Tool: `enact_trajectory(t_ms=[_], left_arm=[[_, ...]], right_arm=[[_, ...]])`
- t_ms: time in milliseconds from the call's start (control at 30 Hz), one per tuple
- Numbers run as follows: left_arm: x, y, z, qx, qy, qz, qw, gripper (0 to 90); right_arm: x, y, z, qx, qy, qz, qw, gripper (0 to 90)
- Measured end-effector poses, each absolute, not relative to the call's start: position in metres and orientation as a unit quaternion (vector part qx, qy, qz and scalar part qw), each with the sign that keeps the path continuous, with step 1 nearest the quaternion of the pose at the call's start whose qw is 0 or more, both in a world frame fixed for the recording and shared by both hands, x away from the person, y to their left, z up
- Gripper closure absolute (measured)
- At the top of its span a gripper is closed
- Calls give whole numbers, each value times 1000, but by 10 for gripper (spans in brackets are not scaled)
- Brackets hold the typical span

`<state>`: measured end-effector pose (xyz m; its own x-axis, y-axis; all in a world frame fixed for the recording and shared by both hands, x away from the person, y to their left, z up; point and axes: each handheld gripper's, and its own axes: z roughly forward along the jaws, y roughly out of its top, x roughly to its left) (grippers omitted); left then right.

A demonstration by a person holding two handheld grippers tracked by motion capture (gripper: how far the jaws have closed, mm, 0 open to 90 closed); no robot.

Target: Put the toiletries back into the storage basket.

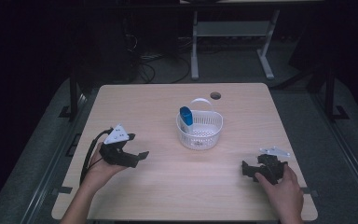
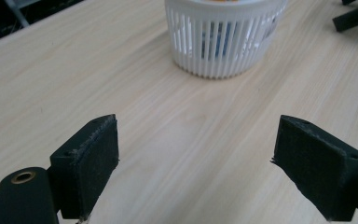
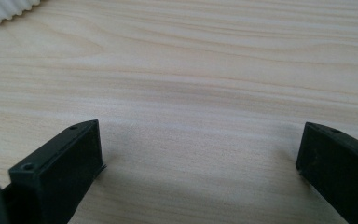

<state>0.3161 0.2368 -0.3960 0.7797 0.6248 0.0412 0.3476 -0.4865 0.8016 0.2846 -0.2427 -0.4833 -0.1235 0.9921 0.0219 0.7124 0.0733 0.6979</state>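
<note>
**Both grippers apart, basket between them**

We see the left gripper held low over the counter at its left side, jaws spread wide with nothing between them; in the left gripper view the two black pads frame bare wood. Our right gripper sits at the counter's right side, near the front edge, its jaws likewise wide apart over bare wood in the right gripper view. Each is held by a hand coming in from the near edge. Between the two and farther back stands a white slatted basket with a hoop handle, well apart from both. A blue object stands upright inside it, leaning against the left wall.
</note>
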Motion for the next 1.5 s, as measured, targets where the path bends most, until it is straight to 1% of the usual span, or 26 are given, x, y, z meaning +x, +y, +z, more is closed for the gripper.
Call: enact_trajectory(t_ms=[267, 367, 700, 900, 1000, 1267, 1433, 1500], left_arm=[[302, 254, -411, 850, 303, 170, 396, 136], [297, 259, -418, 855, 307, 177, 379, 135], [284, 281, -440, 855, 335, 169, 358, 134], [281, 286, -452, 856, 343, 166, 351, 134], [282, 287, -458, 862, 340, 172, 335, 134], [283, 288, -468, 864, 345, 165, 327, 132], [284, 291, -472, 856, 352, 147, 348, 130], [283, 293, -474, 854, 347, 150, 358, 130]], right_arm=[[285, -243, -483, 616, 691, 289, 242, 0], [285, -243, -483, 616, 691, 289, 242, 0], [285, -243, -483, 616, 691, 289, 242, 0], [285, -243, -483, 616, 691, 289, 242, 0], [285, -243, -483, 616, 691, 289, 242, 0], [285, -243, -483, 616, 691, 289, 242, 0], [285, -243, -483, 616, 692, 289, 242, 0], [285, -243, -483, 616, 691, 289, 242, 0]])
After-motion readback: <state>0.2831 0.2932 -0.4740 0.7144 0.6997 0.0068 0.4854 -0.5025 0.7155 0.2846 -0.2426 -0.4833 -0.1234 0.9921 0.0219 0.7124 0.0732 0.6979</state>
